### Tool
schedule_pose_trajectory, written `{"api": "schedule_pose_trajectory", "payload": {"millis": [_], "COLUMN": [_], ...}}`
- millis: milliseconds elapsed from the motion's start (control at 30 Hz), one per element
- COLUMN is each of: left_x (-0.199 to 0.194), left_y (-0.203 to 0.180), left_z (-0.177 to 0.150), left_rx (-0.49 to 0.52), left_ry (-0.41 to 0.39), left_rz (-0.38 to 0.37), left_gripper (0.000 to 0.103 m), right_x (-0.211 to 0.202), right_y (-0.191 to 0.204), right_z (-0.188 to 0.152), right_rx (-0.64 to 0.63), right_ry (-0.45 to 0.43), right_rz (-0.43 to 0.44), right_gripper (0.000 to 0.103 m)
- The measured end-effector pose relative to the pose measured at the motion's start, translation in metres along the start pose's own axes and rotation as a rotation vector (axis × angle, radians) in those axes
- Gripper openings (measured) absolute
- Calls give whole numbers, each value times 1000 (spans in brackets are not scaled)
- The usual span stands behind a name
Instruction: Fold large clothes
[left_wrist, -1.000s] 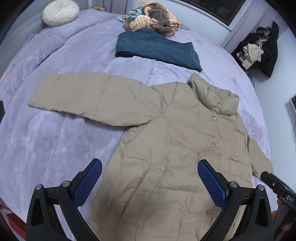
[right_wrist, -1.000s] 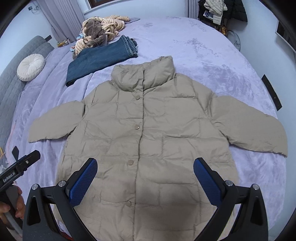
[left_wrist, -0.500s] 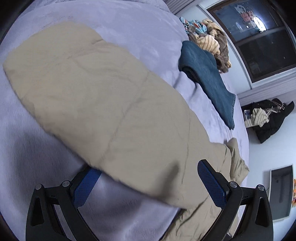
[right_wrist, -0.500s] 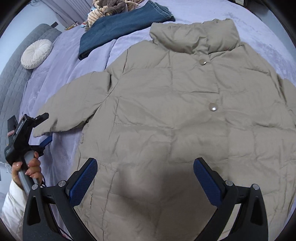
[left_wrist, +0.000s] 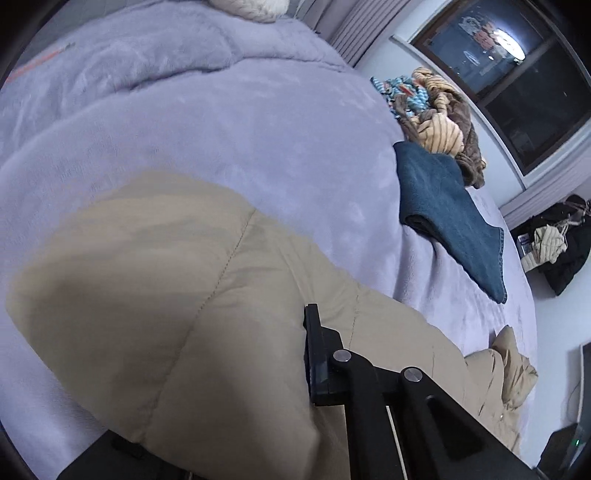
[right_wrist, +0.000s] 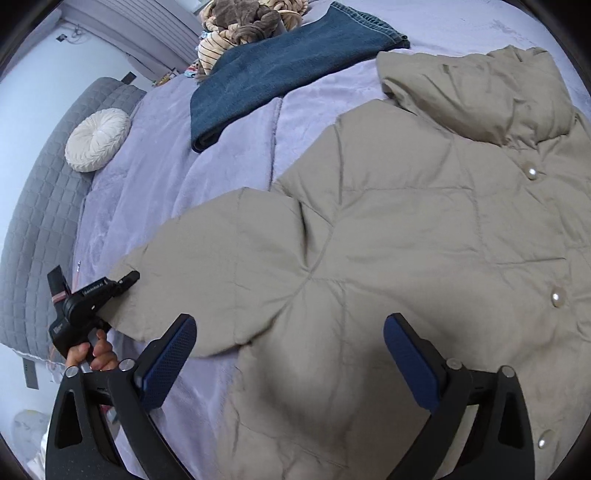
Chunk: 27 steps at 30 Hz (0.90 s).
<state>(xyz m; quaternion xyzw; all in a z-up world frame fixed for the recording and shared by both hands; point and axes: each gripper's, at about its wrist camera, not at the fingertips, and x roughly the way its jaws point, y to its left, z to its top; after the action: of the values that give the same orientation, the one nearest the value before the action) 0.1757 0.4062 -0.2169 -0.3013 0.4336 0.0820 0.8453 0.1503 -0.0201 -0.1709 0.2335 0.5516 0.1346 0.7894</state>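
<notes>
The coat (right_wrist: 406, 258) lies face up and buttoned on the bed (right_wrist: 229, 140), its collar toward the jeans (right_wrist: 280, 62). The left gripper (right_wrist: 127, 278) sits at the cuff of the sleeve (left_wrist: 192, 314). In the left wrist view one finger (left_wrist: 317, 365) lies on top of the padding while the other is hidden beneath, so the jaws look clenched on the sleeve end. The right gripper (right_wrist: 288, 354) hovers released above the coat's side near the armpit, touching nothing.

The main risk is the grip itself. The cuff is thick, slick and puffy, so a pinch that catches only the outer shell could slide off once the sleeve is lifted. Then the sleeve drops back crooked. A second risk is dragging: pulling the sleeve across with nothing pinning the body could shift the whole coat over the plush cover and skew the fold line. The padding also springs back, so a fold laid loosely may reopen.
</notes>
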Motion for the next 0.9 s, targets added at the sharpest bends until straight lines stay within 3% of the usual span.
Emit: {"api": "schedule_pose_trajectory", "payload": {"millis": [33,67,267,500,600,767,900], "left_x": [-13,-24,-83,-115,-116,-96,-45], "left_y": [-7,-13,-64,-182,-243,-347,-407], "left_z": [1,0,-3,-33,-61,-138,-221], "left_rx": [43,73,246,444,522,726,864], "left_ry": [-24,-40,-136,-146,-114,-50,54], "left_rz": [2,-1,-88,-292,-374,-407,-333], "left_gripper": [10,10,10,10,10,10,10], "right_x": [9,20,66,85,60,-16,-82], "right_y": [2,4,7,-3,-14,-69,-145], "right_z": [2,2,-9,-19,-20,-28,-41], "right_rx": [11,33,63,80,69,72,134], "right_ry": [21,45,105,170,172,68,-22], "right_rz": [26,52,91,129,167,82,-44], "right_gripper": [21,11,7,6,6,6,6]}}
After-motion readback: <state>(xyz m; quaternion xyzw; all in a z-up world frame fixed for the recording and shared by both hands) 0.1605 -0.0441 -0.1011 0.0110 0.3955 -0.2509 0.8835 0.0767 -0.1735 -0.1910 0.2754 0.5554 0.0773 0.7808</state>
